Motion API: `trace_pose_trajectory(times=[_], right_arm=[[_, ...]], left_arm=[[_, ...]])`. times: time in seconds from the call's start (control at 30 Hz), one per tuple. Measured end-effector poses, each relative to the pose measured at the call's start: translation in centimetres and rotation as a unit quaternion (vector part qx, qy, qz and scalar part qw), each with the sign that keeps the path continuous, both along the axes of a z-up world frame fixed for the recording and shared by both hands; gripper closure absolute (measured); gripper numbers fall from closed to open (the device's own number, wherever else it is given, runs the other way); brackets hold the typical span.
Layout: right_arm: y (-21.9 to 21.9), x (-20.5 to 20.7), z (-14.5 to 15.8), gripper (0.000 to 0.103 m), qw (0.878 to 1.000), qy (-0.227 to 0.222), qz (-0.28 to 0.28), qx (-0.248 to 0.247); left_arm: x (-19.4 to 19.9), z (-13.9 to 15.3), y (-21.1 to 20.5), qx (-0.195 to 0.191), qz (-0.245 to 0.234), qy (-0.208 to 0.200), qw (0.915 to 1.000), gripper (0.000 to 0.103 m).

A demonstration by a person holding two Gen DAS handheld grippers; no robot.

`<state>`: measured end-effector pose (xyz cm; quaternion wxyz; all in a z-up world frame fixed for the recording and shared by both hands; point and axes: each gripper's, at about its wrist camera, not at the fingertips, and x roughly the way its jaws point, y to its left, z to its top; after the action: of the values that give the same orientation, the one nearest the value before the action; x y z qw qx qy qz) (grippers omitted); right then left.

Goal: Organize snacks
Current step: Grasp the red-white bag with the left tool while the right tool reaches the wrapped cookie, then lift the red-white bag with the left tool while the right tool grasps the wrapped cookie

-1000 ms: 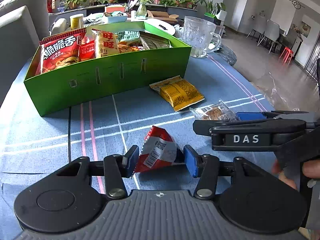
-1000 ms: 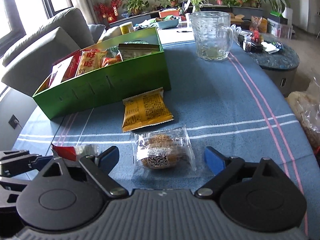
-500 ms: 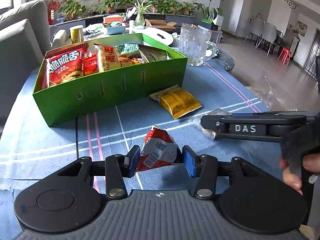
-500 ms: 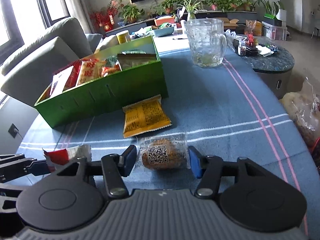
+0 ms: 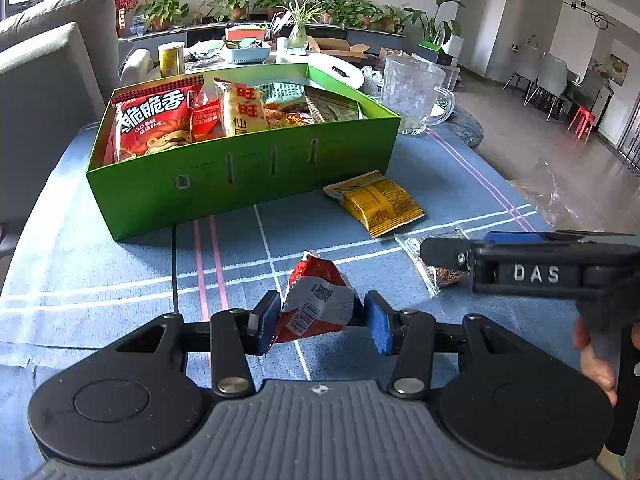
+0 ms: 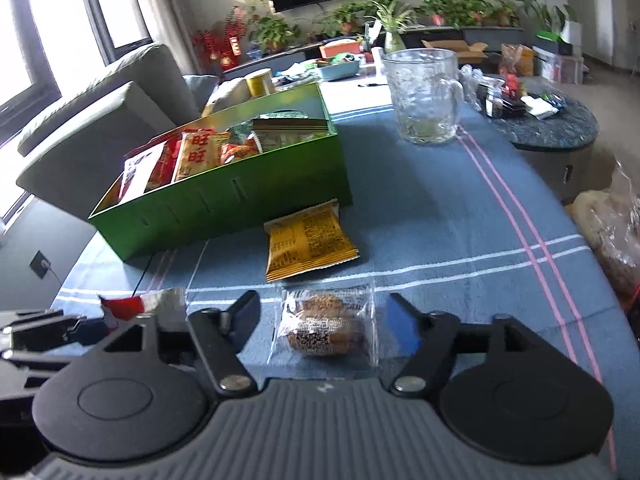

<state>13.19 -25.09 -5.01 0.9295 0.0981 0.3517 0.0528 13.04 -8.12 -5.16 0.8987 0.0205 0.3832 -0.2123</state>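
The green box (image 5: 240,184) hides most of its packets; one red bag (image 5: 154,124) reads 脆脆香. My left gripper (image 5: 320,322) pinches the red snack packet (image 5: 316,304) above the cloth. My right gripper (image 6: 324,320), marked DAS, stands open around the clear-wrapped cake (image 6: 326,330); its label looks like a QR code.

Left gripper (image 5: 322,322) jaws clamp red snack packet (image 5: 316,304) (green box (image 5: 248,176) beyond).

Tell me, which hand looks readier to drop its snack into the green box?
Left. The left gripper already clamps the red packet; the right gripper stands open around the clear-wrapped cake, short of the green box.
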Motion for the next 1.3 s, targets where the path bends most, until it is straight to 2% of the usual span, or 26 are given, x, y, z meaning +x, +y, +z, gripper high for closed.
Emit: trace_pose_trajectory(times=[0.1,0.17,0.33,0.5,0.63,0.7,0.77,0.93,1.03,1.3], right_arm=[[0.2,-0.1,-0.2,0.013,1.000,0.003,0.003,-0.016],[0.1,-0.1,-0.5,0.013,1.000,0.012,0.007,-0.010],[0.4,-0.8,-0.5,0.013,0.999,0.030,0.027,0.020],[0.2,-1.6,0.0,0.013,0.995,0.031,0.056,0.074],[1.3,-2.1,0.5,0.013,0.990,0.018,0.115,0.076],[2.0,-2.4,0.8,0.013,0.987,0.014,0.149,0.061],[2.4,-2.6,1.0,0.013,0.987,0.010,0.160,0.025],[2.0,-1.8,1.1,0.013,0.993,0.009,0.111,-0.041],[2.4,-0.9,0.4,0.013,0.992,0.011,0.103,-0.071],[2.9,0.6,-1.2,0.013,0.993,0.030,0.087,-0.078]], left_arm=[[0.0,-0.1,-0.1,-0.001,0.001,0.002,1.0000,0.059],[0.0,-0.1,-0.1,-0.002,0.000,0.002,1.0000,0.059],[0.1,0.3,0.9,-0.008,0.013,-0.004,0.9999,0.059],[0.4,0.6,2.4,-0.015,0.042,-0.006,0.9990,0.059],[0.7,0.8,3.5,-0.022,0.060,-0.005,0.9979,0.059],[0.7,1.0,3.8,-0.024,0.064,-0.007,0.9976,0.059],[0.7,1.0,4.0,-0.024,0.066,-0.008,0.9975,0.059],[0.8,0.8,3.8,-0.026,0.063,-0.006,0.9976,0.059],[0.7,0.7,3.5,-0.023,0.058,-0.005,0.9981,0.059],[1.0,0.6,3.6,-0.019,0.064,-0.003,0.9977,0.059]])
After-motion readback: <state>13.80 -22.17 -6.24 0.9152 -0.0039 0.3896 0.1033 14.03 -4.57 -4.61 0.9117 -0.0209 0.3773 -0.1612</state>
